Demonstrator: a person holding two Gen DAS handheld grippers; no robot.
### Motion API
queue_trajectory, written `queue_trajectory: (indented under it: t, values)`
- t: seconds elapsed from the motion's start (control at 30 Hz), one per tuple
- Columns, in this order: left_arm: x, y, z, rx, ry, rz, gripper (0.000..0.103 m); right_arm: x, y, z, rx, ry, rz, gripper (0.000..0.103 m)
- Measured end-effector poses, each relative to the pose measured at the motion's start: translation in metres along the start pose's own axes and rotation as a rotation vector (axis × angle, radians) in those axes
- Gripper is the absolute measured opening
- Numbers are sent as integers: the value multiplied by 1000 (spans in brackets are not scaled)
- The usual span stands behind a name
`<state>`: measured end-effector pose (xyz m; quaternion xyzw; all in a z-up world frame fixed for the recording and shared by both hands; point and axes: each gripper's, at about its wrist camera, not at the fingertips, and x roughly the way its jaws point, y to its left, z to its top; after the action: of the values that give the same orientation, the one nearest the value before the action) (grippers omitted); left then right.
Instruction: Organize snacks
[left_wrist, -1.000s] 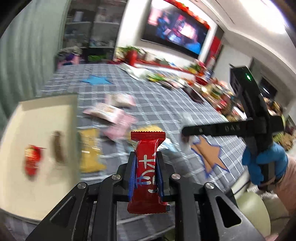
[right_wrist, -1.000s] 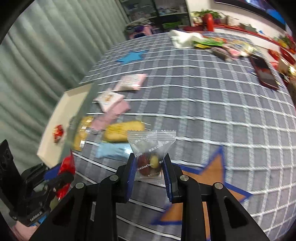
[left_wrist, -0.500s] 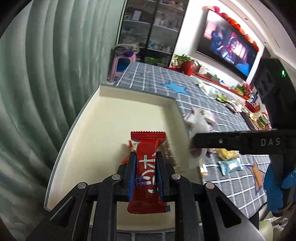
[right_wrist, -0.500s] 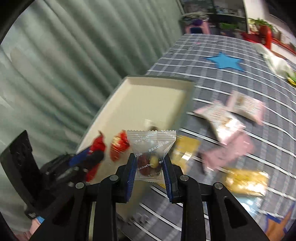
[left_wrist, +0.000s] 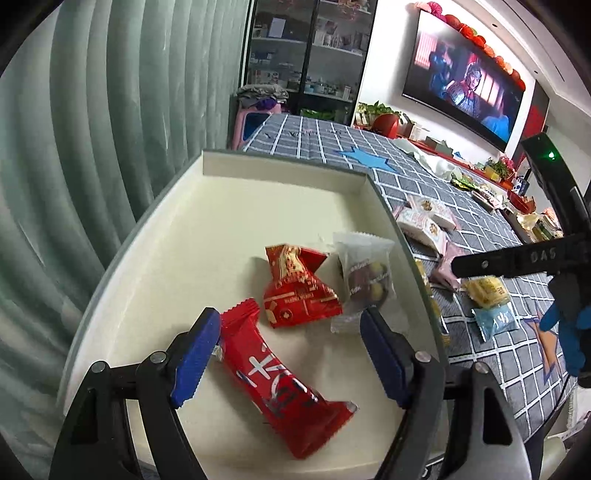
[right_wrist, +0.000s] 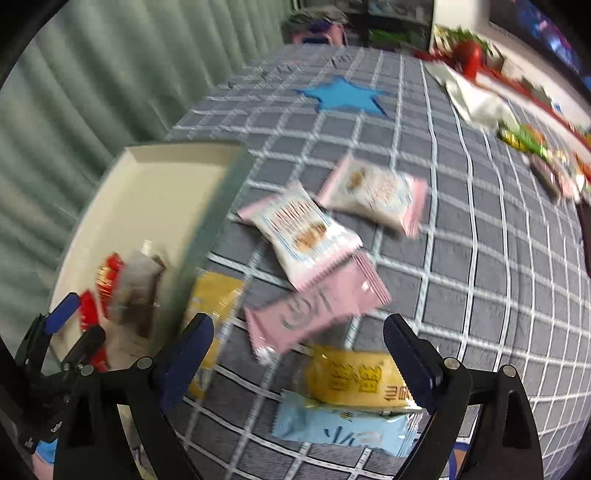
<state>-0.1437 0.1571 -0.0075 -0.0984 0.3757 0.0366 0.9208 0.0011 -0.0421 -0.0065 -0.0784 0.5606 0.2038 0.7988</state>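
My left gripper (left_wrist: 291, 354) is open over the cream tray (left_wrist: 229, 206). A long red snack bar (left_wrist: 280, 380) lies loose between its fingers on the tray floor. A red candy packet (left_wrist: 299, 291) and a clear packet of dark sweets (left_wrist: 365, 280) lie beside it in the tray. My right gripper (right_wrist: 299, 365) is open and empty above the loose snacks on the checked tablecloth: a pink packet (right_wrist: 317, 306), a yellow cake (right_wrist: 354, 380), a light blue packet (right_wrist: 347, 428) and two white-and-pink packets (right_wrist: 303, 229). The right wrist view is blurred.
The tray (right_wrist: 147, 192) sits at the table's left edge by the green curtain. A flat yellow packet (right_wrist: 214, 295) lies against its right wall. A blue star (right_wrist: 340, 94) marks the cloth farther back. More snacks (right_wrist: 524, 136) crowd the far right.
Both grippers opened. The red bar dropped from my left gripper into the tray. The clear sweets packet left my right gripper and lies in the tray; the right gripper swung back over the table.
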Motion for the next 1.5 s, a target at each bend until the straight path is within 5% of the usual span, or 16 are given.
queue_trajectory:
  t: [0.3,0.43,0.73,0.8,0.97,1.07,1.3,1.5]
  values:
    - [3,2,-5,16,30,33,82,28,51,1,-111,10,-7,94]
    - [4,-3,-8,33,36,45,82,30,48,-8,-175,-21,-93,94]
    - [-13,-16,3,47,-8,19,82,6,-53,-34,27,-42,-178,95]
    - [-20,-27,7,78,-28,10,82,1,-80,-46,93,-46,-188,103]
    - [-28,-69,17,163,-35,-57,83,-18,-122,-69,153,-76,-205,103]
    - [-22,-107,16,240,-1,-123,84,-29,-140,-82,168,-101,-201,103]
    - [10,-212,-13,700,20,-182,85,-42,-157,-119,120,-196,-210,103]
    - [49,-247,-13,820,140,-238,85,-43,-156,-123,100,-229,-203,103]
